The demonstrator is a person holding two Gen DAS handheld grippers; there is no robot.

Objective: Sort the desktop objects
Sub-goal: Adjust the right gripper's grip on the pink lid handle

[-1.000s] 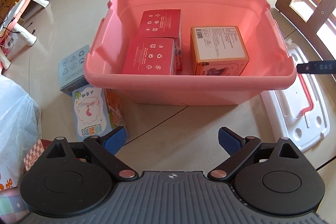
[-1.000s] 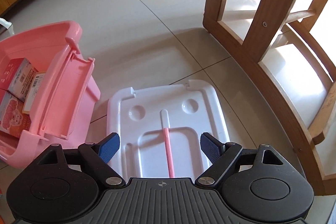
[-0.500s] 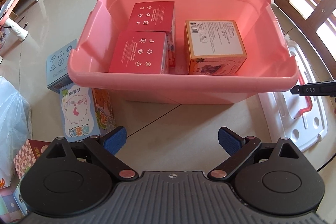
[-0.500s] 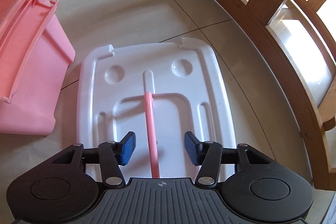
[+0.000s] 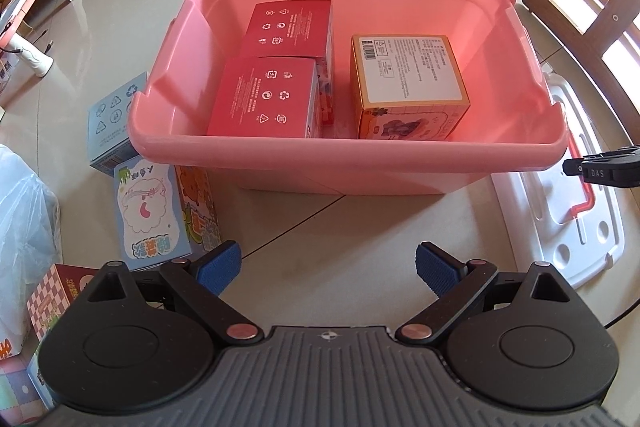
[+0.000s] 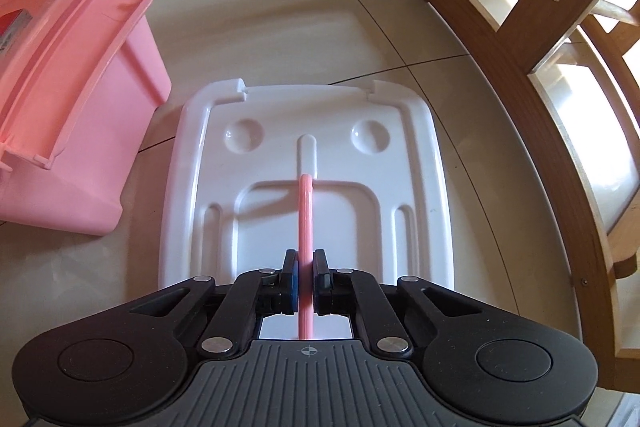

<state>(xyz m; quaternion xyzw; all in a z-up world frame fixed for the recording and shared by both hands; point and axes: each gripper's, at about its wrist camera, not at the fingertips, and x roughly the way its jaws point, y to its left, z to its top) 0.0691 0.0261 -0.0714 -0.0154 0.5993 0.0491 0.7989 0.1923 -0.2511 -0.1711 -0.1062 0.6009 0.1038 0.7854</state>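
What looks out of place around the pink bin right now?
Several boxes sit on the floor beside the pink bin, not in it. Its white lid lies off, with the right gripper shut on the lid's pink handle.

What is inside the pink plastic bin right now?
Inside the pink plastic storage bin sit two red cardboard boxes, one behind the other, and beside them an orange cardboard box. The floor strip behind the near wall is hidden.

Two red boxes (image 5: 276,75) and an orange box (image 5: 408,83) sit inside the pink bin (image 5: 348,157); its white lid (image 6: 312,187) lies flat on the floor beside it.
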